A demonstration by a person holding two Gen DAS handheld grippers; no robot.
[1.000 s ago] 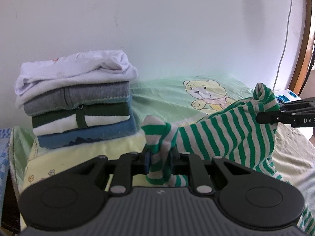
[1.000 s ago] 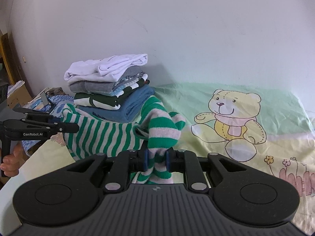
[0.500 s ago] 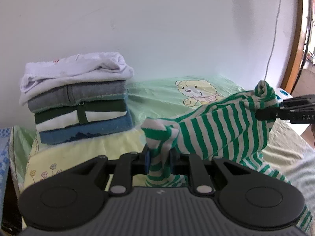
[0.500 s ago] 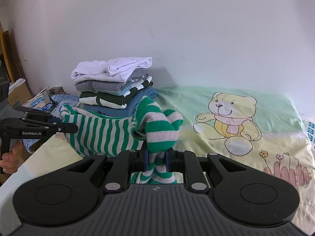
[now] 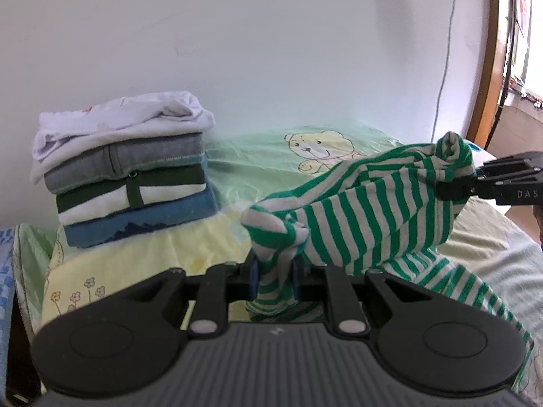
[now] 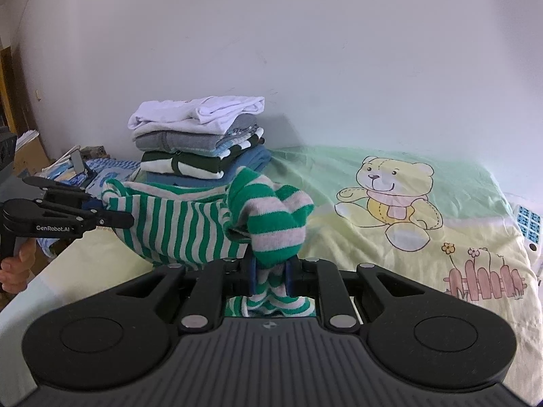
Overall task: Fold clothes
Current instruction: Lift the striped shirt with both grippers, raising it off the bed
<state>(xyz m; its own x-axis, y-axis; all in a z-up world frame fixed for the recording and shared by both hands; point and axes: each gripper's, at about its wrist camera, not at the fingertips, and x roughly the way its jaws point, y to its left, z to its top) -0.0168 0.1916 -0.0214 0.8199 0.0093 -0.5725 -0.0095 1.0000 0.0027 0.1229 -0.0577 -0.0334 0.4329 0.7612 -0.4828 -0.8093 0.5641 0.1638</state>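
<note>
A green-and-grey striped garment hangs stretched between both grippers above the bed. My left gripper is shut on one bunched corner of it. At the right edge of the left wrist view, my right gripper pinches the other corner. In the right wrist view the right gripper is shut on a thick striped bunch, and the left gripper clamps the far end at left. The garment's lower part trails down onto the bed.
A stack of folded clothes, white on top and blue at the bottom, stands against the white wall; the same stack shows in the right wrist view. A bear-print sheet covers the bed. A hand holds the left gripper's grip.
Both grippers have risen with the striped garment, lifting it higher off the bed. The fabric between them is pulled flatter. The grips on both corners are unchanged.
</note>
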